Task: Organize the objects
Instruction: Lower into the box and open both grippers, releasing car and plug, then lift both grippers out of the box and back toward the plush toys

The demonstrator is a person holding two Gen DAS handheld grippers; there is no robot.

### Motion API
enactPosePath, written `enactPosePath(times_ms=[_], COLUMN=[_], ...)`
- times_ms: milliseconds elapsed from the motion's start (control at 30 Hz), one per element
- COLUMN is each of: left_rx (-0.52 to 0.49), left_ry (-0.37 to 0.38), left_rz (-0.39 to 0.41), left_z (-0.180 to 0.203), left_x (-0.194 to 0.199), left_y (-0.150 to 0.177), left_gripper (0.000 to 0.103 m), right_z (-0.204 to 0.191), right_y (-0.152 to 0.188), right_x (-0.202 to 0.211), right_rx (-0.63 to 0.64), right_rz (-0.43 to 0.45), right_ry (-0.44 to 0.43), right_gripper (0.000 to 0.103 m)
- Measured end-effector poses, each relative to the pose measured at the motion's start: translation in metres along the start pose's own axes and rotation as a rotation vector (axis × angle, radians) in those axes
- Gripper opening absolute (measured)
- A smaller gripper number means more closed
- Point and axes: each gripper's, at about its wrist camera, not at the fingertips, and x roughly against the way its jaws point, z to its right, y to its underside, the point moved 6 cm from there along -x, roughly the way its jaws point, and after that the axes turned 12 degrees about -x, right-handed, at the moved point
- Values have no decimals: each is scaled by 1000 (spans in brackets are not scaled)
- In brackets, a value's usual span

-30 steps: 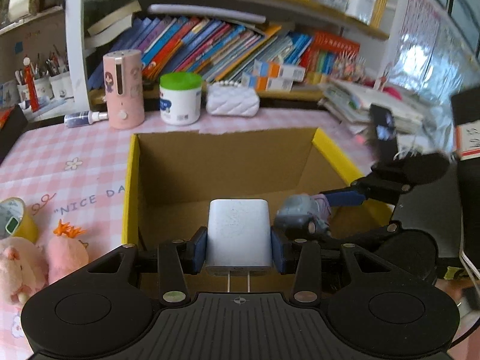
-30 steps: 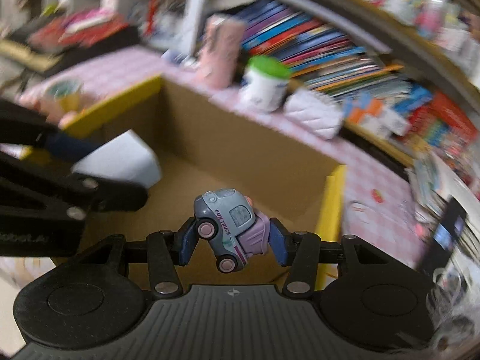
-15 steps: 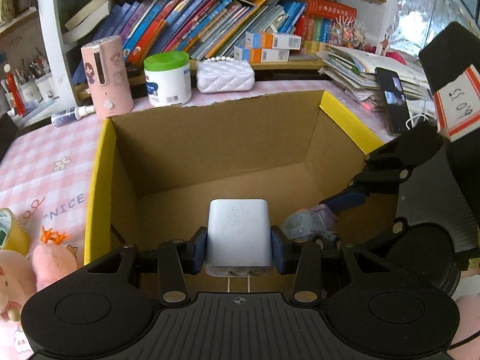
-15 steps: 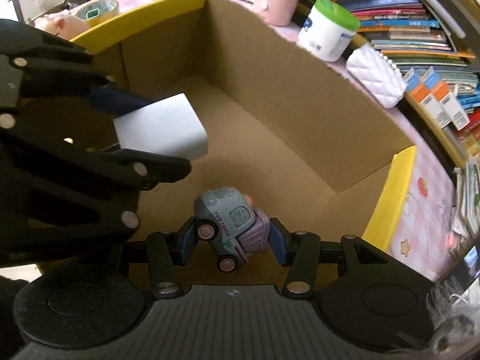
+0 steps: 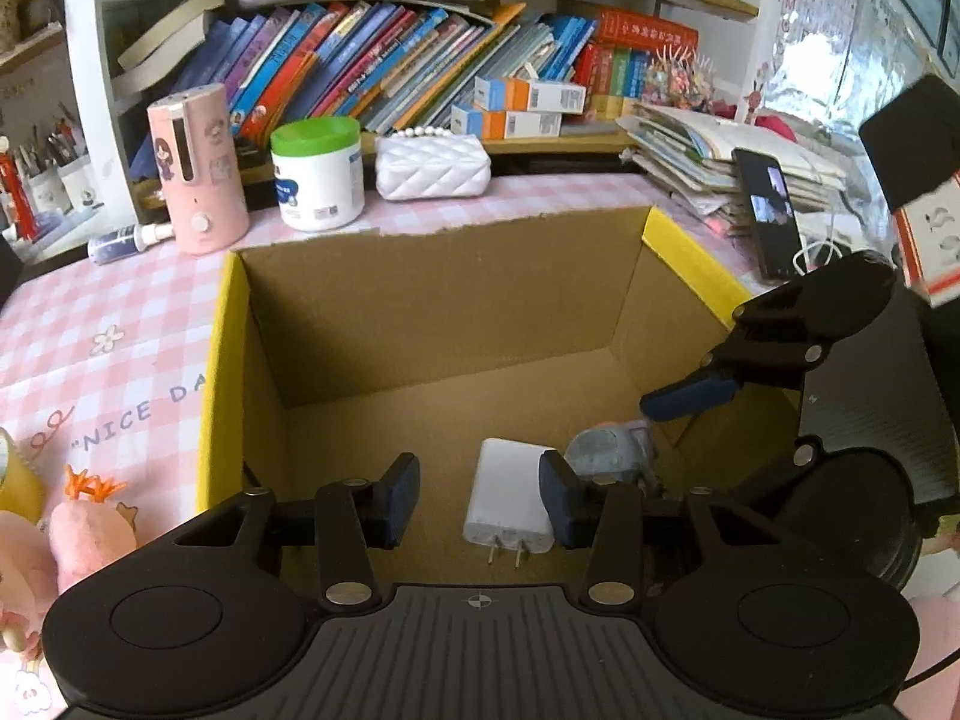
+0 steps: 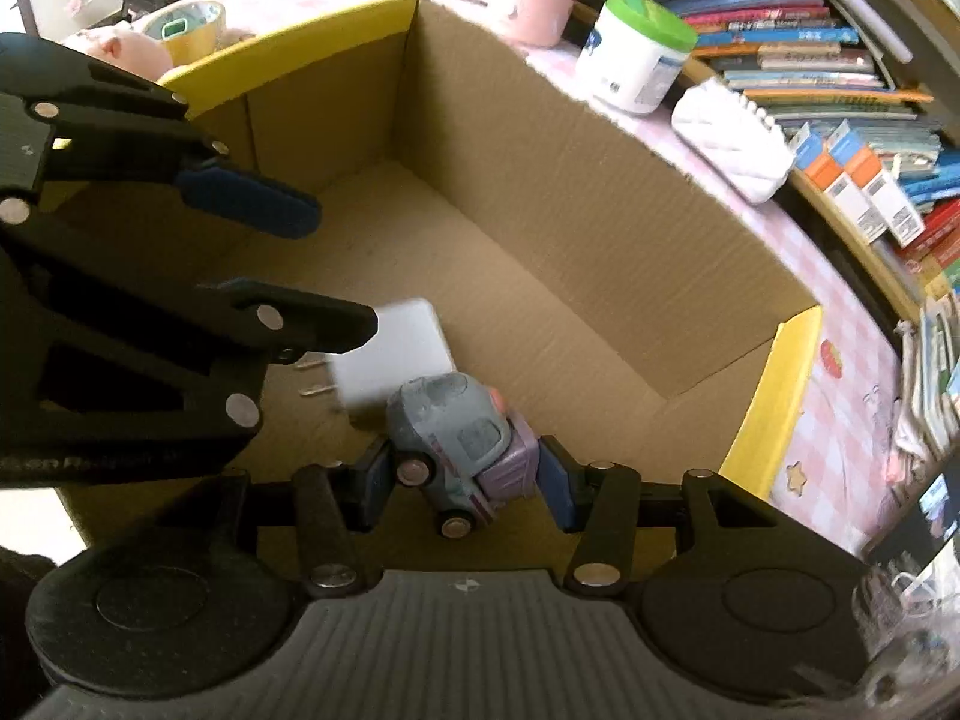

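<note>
To finish well, lift the left gripper, its fingers spread wide, straight up out of the cardboard box without nudging the charger. That white, two-pronged charger lies on the box floor, touching the grey-and-purple toy car. The right gripper looks just parted around the car, though I cannot tell for sure.
</note>
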Motion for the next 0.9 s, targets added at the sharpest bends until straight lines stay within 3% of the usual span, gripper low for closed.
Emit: enactPosePath(times_ms=[100, 300, 433, 600, 700, 900], left_rx=[7, 18, 41, 76, 90, 99], left_ry=[-6, -26, -46, -45, -58, -70], left_rz=[65, 159, 216, 259, 286, 330], left_z=[-1, -7, -12, -19, -22, -24], left_x=[17, 52, 79, 104, 120, 153], left_y=[-5, -10, -7, 1, 9, 33], left_gripper=[63, 67, 77, 79, 85, 86], right_z=[0, -2, -3, -9, -20, -41], right_y=[-2, -1, 4, 16, 25, 49], right_x=[7, 35, 66, 106, 125, 160], right_rx=[-4, -57, -132, -251, -315, -529], right_rz=[51, 171, 259, 383, 439, 555], right_ry=[18, 78, 158, 213, 245, 366], right_gripper=[63, 77, 79, 79, 79, 81])
